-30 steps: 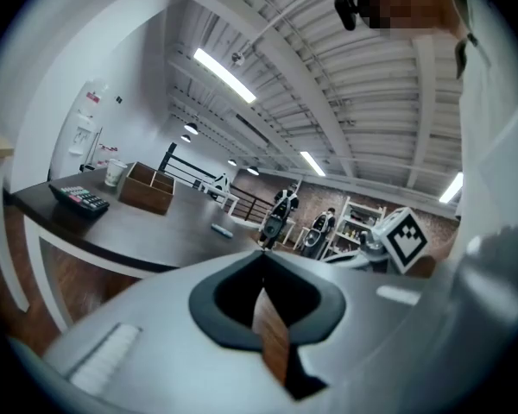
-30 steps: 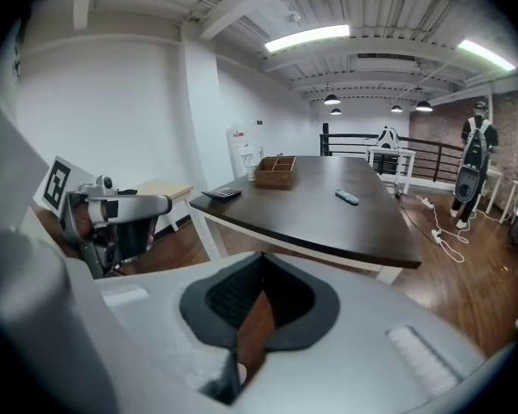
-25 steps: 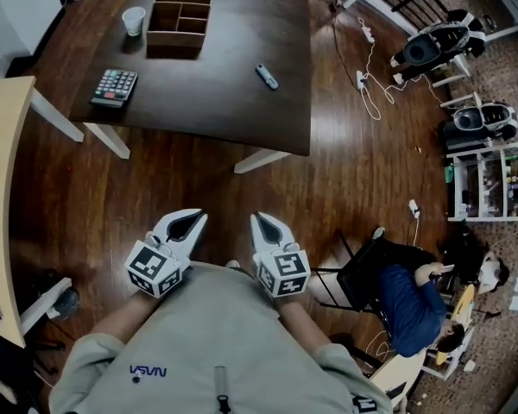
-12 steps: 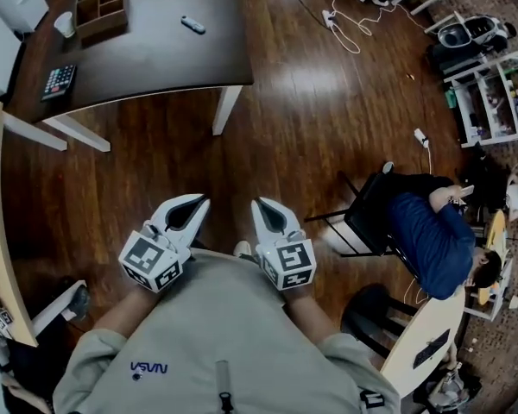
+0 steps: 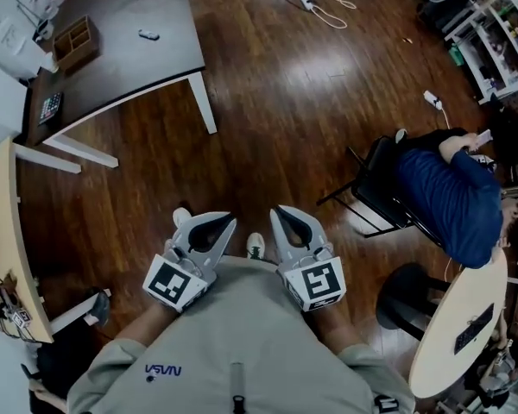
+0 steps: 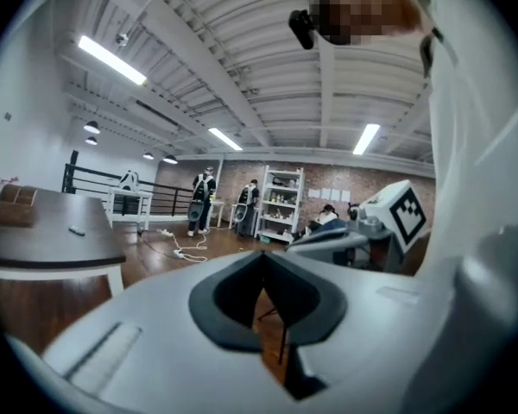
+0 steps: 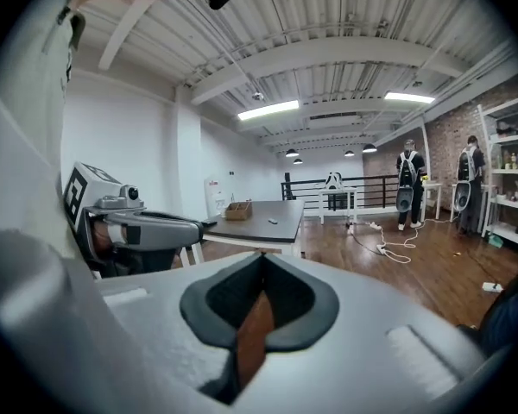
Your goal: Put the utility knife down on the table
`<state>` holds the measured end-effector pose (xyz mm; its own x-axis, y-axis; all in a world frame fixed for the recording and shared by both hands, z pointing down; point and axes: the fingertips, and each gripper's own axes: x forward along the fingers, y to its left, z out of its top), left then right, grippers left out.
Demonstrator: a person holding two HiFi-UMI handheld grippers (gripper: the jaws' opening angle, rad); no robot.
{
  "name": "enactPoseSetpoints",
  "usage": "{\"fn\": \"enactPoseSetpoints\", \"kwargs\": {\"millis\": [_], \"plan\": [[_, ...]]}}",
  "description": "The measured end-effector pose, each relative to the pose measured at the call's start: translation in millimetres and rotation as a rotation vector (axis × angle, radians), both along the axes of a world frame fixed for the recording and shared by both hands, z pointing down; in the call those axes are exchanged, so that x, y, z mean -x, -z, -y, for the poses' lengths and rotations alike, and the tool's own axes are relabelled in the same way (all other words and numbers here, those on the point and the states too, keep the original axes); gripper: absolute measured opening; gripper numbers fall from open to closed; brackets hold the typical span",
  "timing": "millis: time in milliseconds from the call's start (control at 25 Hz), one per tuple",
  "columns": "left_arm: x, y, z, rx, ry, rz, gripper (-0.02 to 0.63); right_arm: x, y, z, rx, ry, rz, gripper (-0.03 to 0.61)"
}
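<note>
The utility knife [image 5: 148, 34] lies on the dark table [image 5: 155, 63] far off at the upper left of the head view, beside a wooden compartment box [image 5: 76, 43]. It shows as a small dark piece [image 7: 274, 222] on the distant table [image 7: 259, 231] in the right gripper view. My left gripper [image 5: 230, 221] and right gripper [image 5: 281, 210] are held close to my body over the wooden floor, far from the table. Both are shut with nothing between their jaws; the closed tips of the left gripper [image 6: 261, 255] and of the right gripper [image 7: 261, 255] show this.
A calculator [image 5: 50, 107] lies at the table's near end. A person in blue sits on a chair [image 5: 453, 197] to the right, with a dark stool [image 5: 410, 296] and a round table [image 5: 466, 326] nearby. A light desk edge [image 5: 17, 231] runs along the left. Cables [image 5: 328, 7] lie on the floor.
The dark table with the knife has slid from the top centre to the far upper left and shrunk. The seated person now sits higher at the right. Both grippers stay shut near my body.
</note>
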<state>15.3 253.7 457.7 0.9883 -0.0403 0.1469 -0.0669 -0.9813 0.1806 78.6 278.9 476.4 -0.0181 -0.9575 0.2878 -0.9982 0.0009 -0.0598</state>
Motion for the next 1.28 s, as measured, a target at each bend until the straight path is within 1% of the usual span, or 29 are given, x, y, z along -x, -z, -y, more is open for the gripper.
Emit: {"fn": "enactPoseSetpoints", "kwargs": {"millis": [120, 280, 440, 640, 880, 1280], "plan": [[-11, 2, -21, -0.01, -0.037, 0.013, 0.002, -3, 15, -21, -0.069, -0.026, -0.012, 0.002], [-22, 1, -37, -0.023, -0.048, 0.021, 0.002, -11, 19, -46, -0.113, -0.075, -0.007, 0.002], [-27, 2, -43, -0.018, -0.041, 0.02, 0.002, -14, 15, -53, -0.116, -0.07, -0.021, 0.0], [-31, 2, -50, -0.018, -0.019, 0.024, 0.002, -11, 15, -58, -0.107, -0.018, -0.053, -0.002], [-34, 1, -51, -0.021, 0.012, 0.02, 0.002, -13, 11, -59, -0.11, 0.007, -0.037, -0.002], [-38, 1, -56, -0.026, 0.002, 0.017, 0.002, -16, 9, -63, -0.107, 0.008, -0.044, -0.002]]}}
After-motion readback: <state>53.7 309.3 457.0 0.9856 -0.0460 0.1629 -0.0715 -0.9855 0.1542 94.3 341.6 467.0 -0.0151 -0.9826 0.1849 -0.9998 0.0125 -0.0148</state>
